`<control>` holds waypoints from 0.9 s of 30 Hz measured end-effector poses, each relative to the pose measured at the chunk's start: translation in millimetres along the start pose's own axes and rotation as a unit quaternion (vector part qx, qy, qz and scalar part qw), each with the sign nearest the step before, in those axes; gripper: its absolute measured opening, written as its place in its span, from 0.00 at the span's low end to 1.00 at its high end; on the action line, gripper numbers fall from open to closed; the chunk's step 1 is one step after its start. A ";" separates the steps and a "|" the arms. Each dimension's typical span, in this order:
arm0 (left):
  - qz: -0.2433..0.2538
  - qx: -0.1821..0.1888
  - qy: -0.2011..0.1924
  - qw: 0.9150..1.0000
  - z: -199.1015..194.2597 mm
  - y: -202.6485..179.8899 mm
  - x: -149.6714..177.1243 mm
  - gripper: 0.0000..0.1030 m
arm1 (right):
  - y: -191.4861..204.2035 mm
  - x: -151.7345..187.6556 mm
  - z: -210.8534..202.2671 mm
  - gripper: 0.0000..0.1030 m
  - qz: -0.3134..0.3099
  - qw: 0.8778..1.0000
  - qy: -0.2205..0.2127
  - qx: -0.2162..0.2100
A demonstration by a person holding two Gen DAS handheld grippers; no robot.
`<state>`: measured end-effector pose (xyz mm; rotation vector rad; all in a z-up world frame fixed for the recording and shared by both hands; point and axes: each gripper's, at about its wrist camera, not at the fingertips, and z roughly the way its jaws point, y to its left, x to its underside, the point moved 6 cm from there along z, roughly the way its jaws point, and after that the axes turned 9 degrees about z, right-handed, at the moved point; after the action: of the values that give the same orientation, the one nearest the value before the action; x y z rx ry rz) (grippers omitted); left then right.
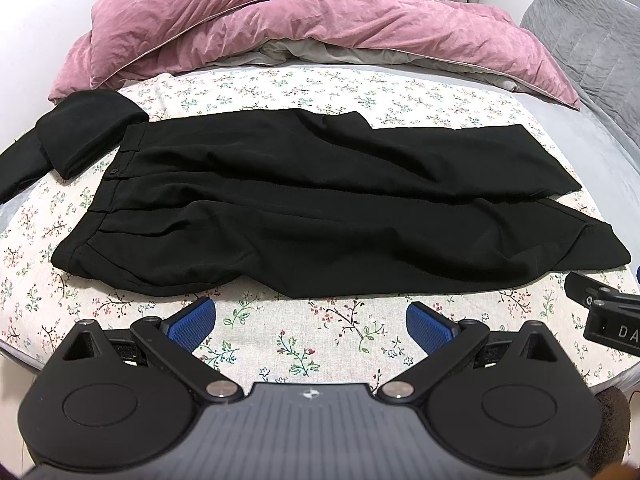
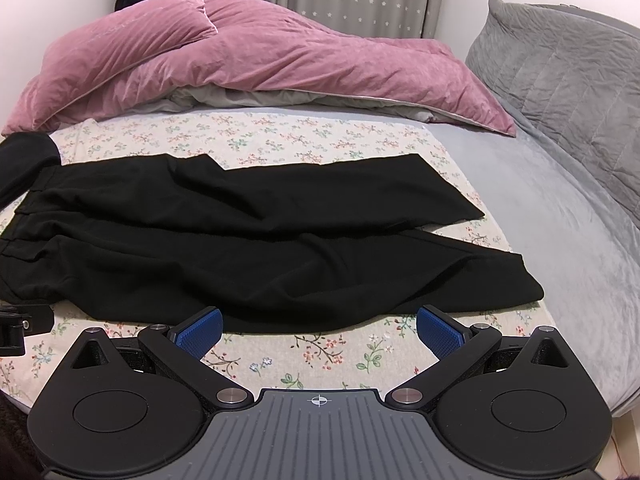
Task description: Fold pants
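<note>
Black pants (image 1: pixel 312 200) lie flat on the floral sheet (image 1: pixel 304 344), waistband to the left, both legs running right with cuffs at the right. They also show in the right wrist view (image 2: pixel 224 248). My left gripper (image 1: pixel 311 320) is open and empty, just in front of the near leg's edge, toward the waist end. My right gripper (image 2: pixel 319 326) is open and empty, just in front of the near leg's edge, toward the cuff end. The right gripper's side shows at the left wrist view's right edge (image 1: pixel 608 316).
A second folded black garment (image 1: pixel 84 132) lies left of the waistband. A pink duvet (image 1: pixel 304 28) and pink pillow (image 2: pixel 132 28) are heaped at the back. A grey quilted cushion (image 2: pixel 568 80) and grey blanket (image 2: pixel 560 232) are at the right. The bed's front edge is close to me.
</note>
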<state>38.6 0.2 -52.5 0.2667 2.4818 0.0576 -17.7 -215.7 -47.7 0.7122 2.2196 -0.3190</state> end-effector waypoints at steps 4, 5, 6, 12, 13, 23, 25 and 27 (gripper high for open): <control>-0.007 0.000 0.003 1.000 5.5 5.1 2.2 1.00 | -5.4 3.8 4.8 1.00 0.002 1.000 0.002 0.003; -0.010 -0.002 0.001 1.000 7.1 7.1 2.6 1.00 | -7.0 2.9 5.2 1.00 0.003 1.000 0.002 0.005; -0.012 -0.005 -0.002 1.000 9.0 9.6 3.1 1.00 | -9.5 3.1 6.7 1.00 0.004 1.000 0.001 0.008; -0.050 0.022 -0.007 0.998 23.3 31.8 6.7 1.00 | -31.3 1.1 18.6 1.00 0.023 1.000 -0.004 0.018; -0.057 0.025 -0.008 0.998 26.2 37.5 7.8 1.00 | -35.6 -0.1 20.9 1.00 0.029 0.999 -0.002 0.021; -0.176 0.011 0.018 0.984 71.6 130.3 27.7 1.00 | -105.8 2.4 65.1 1.00 0.107 0.993 0.055 0.000; -0.195 0.012 0.018 0.981 81.1 147.6 32.6 1.00 | -122.2 1.6 73.1 0.99 0.128 0.990 0.061 -0.004; -0.208 0.013 0.021 0.978 89.7 160.6 36.5 1.00 | -139.2 -0.4 80.5 0.98 0.138 0.988 0.063 0.006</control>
<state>92.7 162.8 -128.9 -0.2476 2.5299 -0.1457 -50.4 -363.8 -101.2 1.0579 2.2009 -0.1528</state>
